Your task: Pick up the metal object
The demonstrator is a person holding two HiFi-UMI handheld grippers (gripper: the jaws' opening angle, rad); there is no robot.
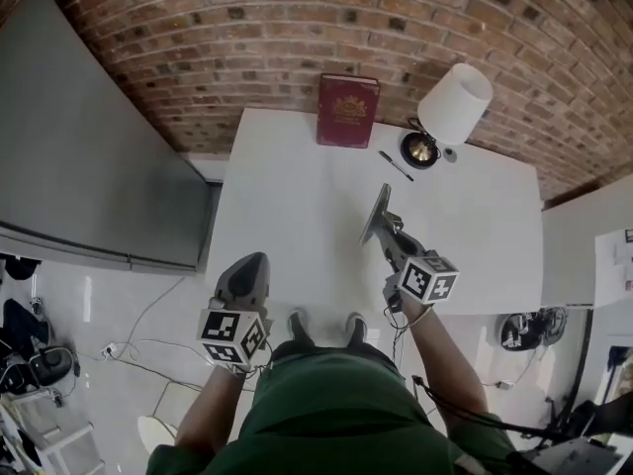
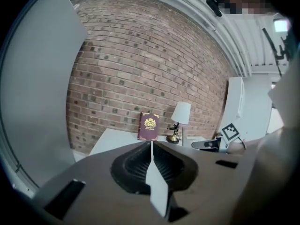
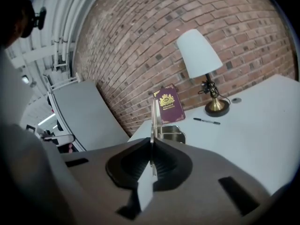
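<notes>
While the left tool (image 1: 250, 259) hangs off the near edge of the white counter (image 1: 287, 206) with its jaws pressed together on nothing, the right tool (image 1: 387, 230) is clamped on the metal bookend (image 1: 377, 213). The bookend stands out from the jaw tips over the middle of the counter. Its thin upright plate sits edge-on between the pads, and its flat foot points away towards the wall. Whether the foot touches the counter cannot be told. At the far side, a dark red book (image 1: 347, 110) leans against the brick wall (image 1: 297, 38). A lamp (image 1: 450, 109) with a white shade and brass base stands to the book's right. A black pen (image 1: 396, 165) lies between lamp and bookend.
</notes>
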